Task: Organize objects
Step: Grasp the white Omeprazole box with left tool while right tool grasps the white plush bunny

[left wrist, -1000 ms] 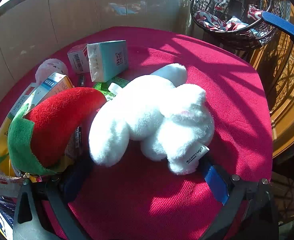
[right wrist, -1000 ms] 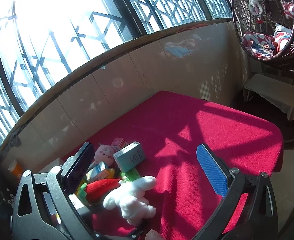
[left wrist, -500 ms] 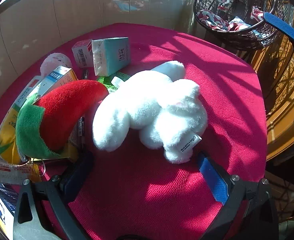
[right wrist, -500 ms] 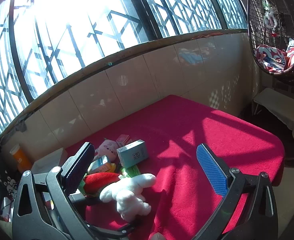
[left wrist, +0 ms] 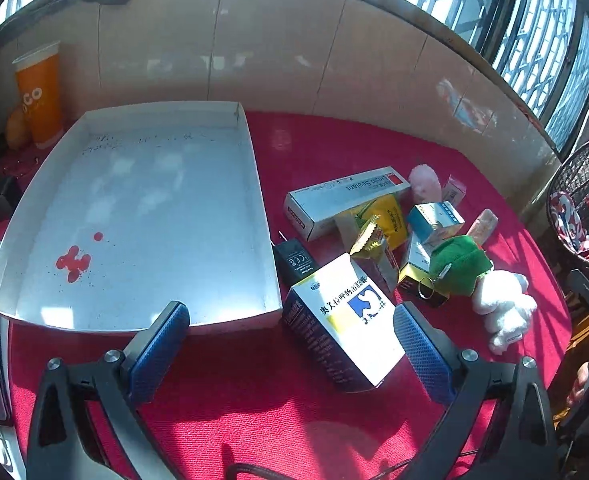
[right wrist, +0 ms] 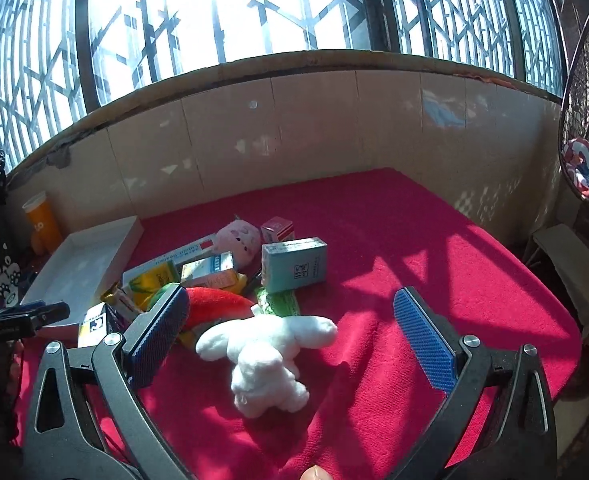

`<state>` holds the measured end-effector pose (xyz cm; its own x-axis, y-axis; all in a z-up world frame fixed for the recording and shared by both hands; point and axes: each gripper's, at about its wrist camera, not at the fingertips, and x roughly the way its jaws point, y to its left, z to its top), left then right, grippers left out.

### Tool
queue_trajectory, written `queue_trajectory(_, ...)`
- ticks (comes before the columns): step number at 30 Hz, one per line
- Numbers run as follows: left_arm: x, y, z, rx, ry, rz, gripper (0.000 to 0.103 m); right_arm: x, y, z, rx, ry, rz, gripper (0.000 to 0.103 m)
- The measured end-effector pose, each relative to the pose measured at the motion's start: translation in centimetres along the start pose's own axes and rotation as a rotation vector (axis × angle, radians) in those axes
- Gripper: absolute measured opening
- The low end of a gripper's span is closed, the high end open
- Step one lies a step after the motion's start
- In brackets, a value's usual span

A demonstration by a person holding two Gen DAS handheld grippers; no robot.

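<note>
My left gripper [left wrist: 290, 354] is open above the red cloth, just in front of a white tray [left wrist: 260, 216]. A white-and-blue medicine box [left wrist: 350, 320] lies tilted between its fingers, close to the right one, not gripped. Past it is a heap of boxes, a black adapter [left wrist: 294, 260], a red-and-green plush [left wrist: 458, 264] and a white plush rabbit [left wrist: 502, 308]. My right gripper [right wrist: 290, 340] is open, with the white plush rabbit [right wrist: 270, 356] lying on the cloth between its fingers, untouched. The red-and-green plush [right wrist: 214, 306] and a teal box [right wrist: 294, 266] lie just beyond.
The tray holds only a few red spots. An orange cup [left wrist: 40, 96] stands by the tiled wall behind the tray. A wire hanging chair [left wrist: 582, 200] is off the table's right side. A pink plush [right wrist: 240, 238] sits at the back of the heap. A person's hand [left wrist: 584, 376] shows at the right edge.
My left gripper has pulled away from the white rabbit and swung left, now facing the tray and the white-and-blue box. My right gripper has dropped lower and closer to the rabbit.
</note>
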<state>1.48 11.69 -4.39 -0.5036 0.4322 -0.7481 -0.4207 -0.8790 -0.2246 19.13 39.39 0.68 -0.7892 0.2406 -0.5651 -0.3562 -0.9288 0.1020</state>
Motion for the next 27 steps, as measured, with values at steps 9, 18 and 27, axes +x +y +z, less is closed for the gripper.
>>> queue_trajectory(9, 1.8, -5.1, -2.6, 0.170, 0.098, 0.021, 0.100, 5.6, 1.2, -2.1, -0.024, 0.172, -0.023, 0.103)
queue_trajectory(18, 5.0, -4.6, -2.3, -0.002, 0.183, 0.113, 0.094, 7.7, 2.3, -3.0, -0.062, 0.231, -0.057, 0.103)
queue_trajectory(27, 3.3, -3.8, -4.2, 0.017, 0.125, 0.055, 0.052, 8.1, 2.4, -4.1, -0.072, 0.275, 0.003, 0.052)
